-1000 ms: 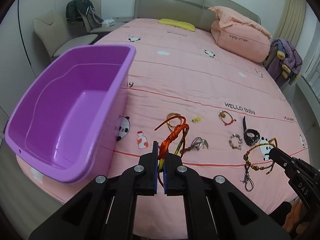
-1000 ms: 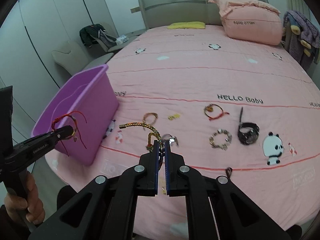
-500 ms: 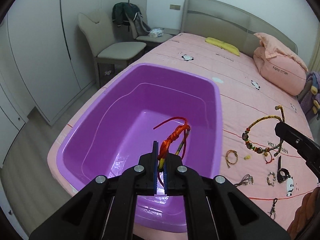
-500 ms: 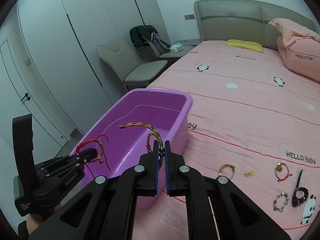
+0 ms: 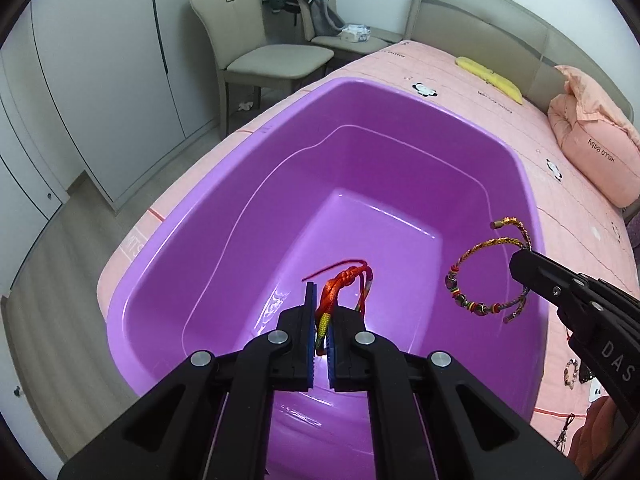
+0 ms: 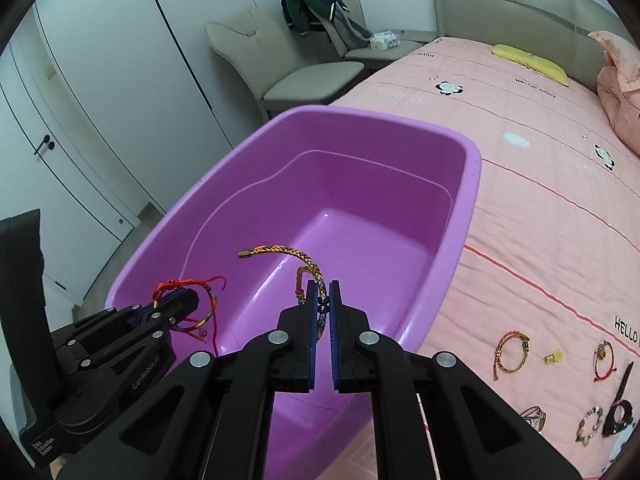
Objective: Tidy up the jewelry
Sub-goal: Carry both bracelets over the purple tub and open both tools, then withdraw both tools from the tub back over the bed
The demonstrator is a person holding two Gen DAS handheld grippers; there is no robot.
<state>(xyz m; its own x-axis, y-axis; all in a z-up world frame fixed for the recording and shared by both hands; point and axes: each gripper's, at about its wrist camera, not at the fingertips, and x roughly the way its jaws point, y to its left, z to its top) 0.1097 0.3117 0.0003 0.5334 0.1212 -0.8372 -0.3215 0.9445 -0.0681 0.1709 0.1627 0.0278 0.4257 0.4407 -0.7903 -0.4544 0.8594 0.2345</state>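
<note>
The purple bin [image 5: 224, 240] fills both views, open-topped and bare inside, sitting at the corner of the pink bed [image 6: 540, 208]. Both grippers hang over its mouth, pointing down into it. The left gripper [image 5: 320, 308] is the deeper one, well inside the rim, with the bin floor directly beyond its tips; its jaws are opening, and the red cord bracelet [image 5: 340, 284] is between the pads, its loop hanging forward and down. The right gripper [image 6: 323, 300] comes in beside it, nearer the bed-side wall, jaws clamped on the braided bracelet [image 6: 288, 252], which arcs up and out ahead of the tips. The drop is straight down for both, I'd say, with plenty of clear floor and no wall close. More bracelets [image 6: 510, 350] lie on the bed, well right of the bin.
</note>
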